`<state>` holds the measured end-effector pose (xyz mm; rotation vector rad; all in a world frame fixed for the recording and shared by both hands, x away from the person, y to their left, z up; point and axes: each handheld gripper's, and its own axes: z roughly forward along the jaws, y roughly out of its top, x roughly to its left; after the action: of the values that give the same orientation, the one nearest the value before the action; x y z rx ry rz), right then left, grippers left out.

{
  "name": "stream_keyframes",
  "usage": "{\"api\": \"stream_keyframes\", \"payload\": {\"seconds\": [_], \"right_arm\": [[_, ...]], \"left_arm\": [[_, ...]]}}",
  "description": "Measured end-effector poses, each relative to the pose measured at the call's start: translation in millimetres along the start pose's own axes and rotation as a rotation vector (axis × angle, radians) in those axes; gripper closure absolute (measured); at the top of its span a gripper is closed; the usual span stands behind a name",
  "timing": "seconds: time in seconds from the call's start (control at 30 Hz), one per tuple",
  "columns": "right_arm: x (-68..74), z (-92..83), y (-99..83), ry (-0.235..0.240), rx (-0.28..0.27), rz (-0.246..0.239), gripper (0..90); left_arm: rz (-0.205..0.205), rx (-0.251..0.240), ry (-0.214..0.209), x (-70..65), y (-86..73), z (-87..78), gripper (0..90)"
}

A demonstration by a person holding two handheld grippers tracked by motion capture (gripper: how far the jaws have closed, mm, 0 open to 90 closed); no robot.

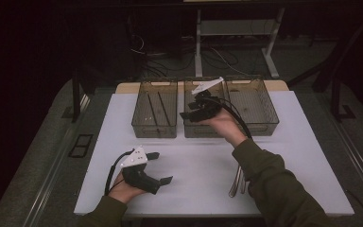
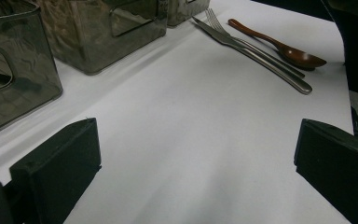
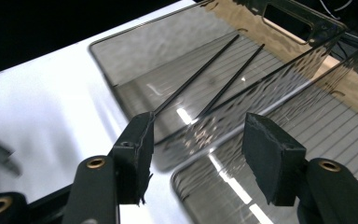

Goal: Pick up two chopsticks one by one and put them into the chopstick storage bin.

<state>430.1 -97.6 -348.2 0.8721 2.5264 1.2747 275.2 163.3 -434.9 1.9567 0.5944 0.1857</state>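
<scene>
Three see-through bins stand in a row at the back of the white table (image 1: pixel 194 165): left bin (image 1: pixel 142 124), middle bin (image 1: pixel 192 130), right bin (image 1: pixel 264 113). Two thin dark chopsticks (image 1: pixel 154 109) lie in the left bin, also seen as chopsticks (image 3: pixel 205 77) in the right gripper view. My right gripper (image 1: pixel 189 115) hovers over the middle bin's left side, open, with nothing between its jaws (image 3: pixel 200 135). My left gripper (image 1: pixel 160 167) rests low near the front left, open and empty (image 2: pixel 196 154). A knife (image 2: pixel 261 65), fork (image 2: pixel 235 39) and wooden spoon (image 2: pixel 293 52) lie side by side on the table.
In the high view the cutlery (image 1: pixel 236 182) lies near the front right, partly under my right forearm (image 1: pixel 264 175). The bins' walls stand between the two grippers and the back edge. Dark floor, table legs and cables lie beyond the table.
</scene>
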Motion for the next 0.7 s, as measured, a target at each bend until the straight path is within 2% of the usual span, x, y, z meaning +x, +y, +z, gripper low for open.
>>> {"api": "stream_keyframes", "payload": {"seconds": [0.4, 0.7], "right_arm": [[1.7, -39.5, -39.2, 0.019, -0.037, -0.01, 41.6], [0.9, -56.0, -64.7, 0.018, -0.045, 0.003, 40.7]], "left_arm": [[-0.003, 0.0, 0.002, -0.7, 0.2, 1.1, 0.0], [0.0, 0.007, 0.006, -1.0, 0.2, 1.4, 0.0]]}}
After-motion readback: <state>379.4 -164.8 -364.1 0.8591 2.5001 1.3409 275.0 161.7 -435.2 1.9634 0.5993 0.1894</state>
